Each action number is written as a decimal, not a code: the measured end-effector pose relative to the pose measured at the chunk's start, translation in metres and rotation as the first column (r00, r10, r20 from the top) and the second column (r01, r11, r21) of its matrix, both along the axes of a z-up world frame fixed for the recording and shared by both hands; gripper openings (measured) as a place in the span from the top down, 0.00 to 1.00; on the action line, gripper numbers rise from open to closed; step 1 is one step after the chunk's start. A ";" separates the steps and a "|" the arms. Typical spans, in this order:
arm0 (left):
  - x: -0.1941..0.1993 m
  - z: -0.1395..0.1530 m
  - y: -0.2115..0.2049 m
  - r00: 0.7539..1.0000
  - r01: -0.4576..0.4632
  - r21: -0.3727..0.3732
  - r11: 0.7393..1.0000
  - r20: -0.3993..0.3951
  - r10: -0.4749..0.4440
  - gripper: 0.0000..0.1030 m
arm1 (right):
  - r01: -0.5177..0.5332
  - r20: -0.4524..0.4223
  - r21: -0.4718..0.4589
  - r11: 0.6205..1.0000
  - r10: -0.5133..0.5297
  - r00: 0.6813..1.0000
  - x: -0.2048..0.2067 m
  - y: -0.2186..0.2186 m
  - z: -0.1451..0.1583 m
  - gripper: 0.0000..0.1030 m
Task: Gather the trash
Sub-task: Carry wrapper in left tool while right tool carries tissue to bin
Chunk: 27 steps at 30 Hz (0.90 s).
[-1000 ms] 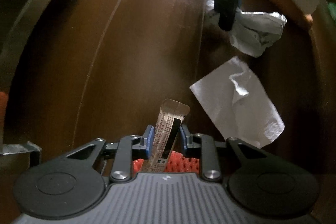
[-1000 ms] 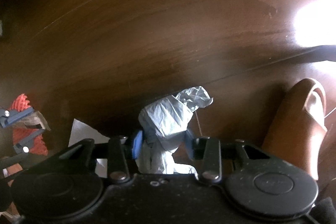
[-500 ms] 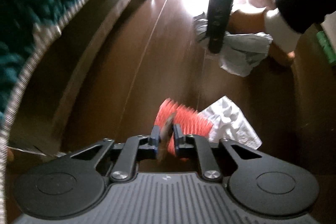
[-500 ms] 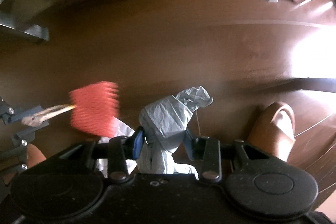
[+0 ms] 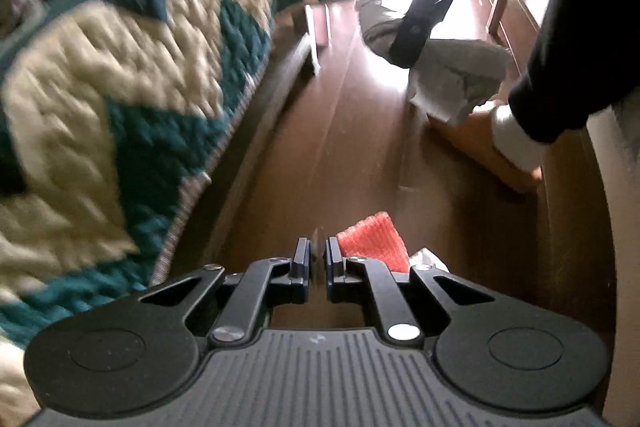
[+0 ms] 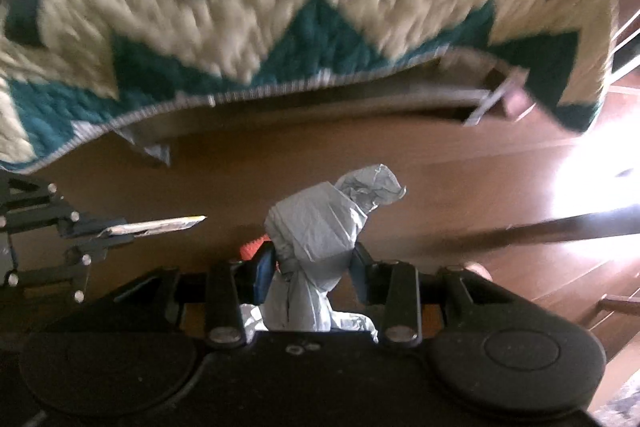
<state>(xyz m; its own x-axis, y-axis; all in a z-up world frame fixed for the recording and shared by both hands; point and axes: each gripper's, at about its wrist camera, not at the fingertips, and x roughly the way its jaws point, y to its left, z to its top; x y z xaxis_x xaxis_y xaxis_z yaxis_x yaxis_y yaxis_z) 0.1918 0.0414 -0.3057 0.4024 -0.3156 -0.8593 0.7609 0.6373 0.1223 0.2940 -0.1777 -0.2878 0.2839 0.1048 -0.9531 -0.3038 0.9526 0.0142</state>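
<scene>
Here, at the far left of both views, a quilt with a teal and cream zigzag pattern is seen hanging over a frame edge above the brown wooden floor. The left gripper is held above that floor, and its jaws are pressed onto a thin flat wrapper, which is seen edge-on between them and, in the right wrist view, sticks out forward as a pale printed strip. Just to the right of its fingers, a red ribbed piece lies on the floor beside a bit of white paper. Further right, a crumpled grey-white paper wad is pinched by the jaws of the right gripper and rises above them. No container is seen.
</scene>
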 end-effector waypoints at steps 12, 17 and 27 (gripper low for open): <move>0.015 0.168 -0.056 0.980 -0.109 -0.123 0.986 0.155 0.128 0.93 | -0.045 0.262 0.077 0.996 0.024 0.965 -0.034 -0.060 0.166 0.63; 0.012 0.237 -0.089 0.962 -0.135 -0.170 0.976 0.214 0.170 0.93 | -0.059 0.388 0.073 0.996 0.026 0.921 -0.055 -0.095 0.229 0.63; 0.014 0.376 -0.183 0.920 -0.111 -0.293 0.950 0.330 0.209 0.93 | -0.040 0.629 0.044 0.998 0.003 0.777 -0.081 -0.173 0.347 0.63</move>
